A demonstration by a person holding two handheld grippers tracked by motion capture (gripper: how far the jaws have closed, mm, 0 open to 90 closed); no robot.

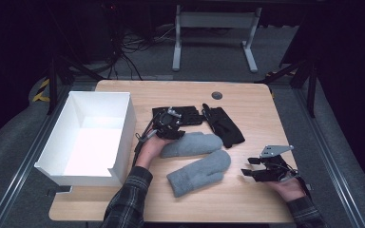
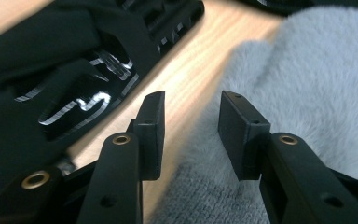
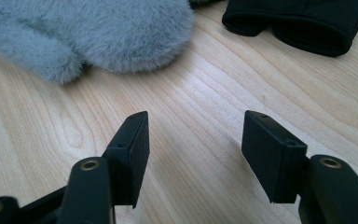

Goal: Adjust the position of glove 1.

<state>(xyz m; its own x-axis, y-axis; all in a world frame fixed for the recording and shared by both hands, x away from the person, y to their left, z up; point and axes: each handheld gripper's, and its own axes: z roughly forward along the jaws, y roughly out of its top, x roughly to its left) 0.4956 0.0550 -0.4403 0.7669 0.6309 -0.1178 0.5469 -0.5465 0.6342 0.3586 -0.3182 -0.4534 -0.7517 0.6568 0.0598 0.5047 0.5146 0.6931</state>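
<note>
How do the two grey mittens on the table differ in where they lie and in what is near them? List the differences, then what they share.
The farther grey mitten lies right by the left gripper, whose open jaws stand over its edge; the nearer grey mitten lies with no gripper at it.
The farther mitten lies close to the black gloves; the nearer mitten lies closer to the table's front edge.
Both are fuzzy, grey and lie flat, angled alike.
</note>
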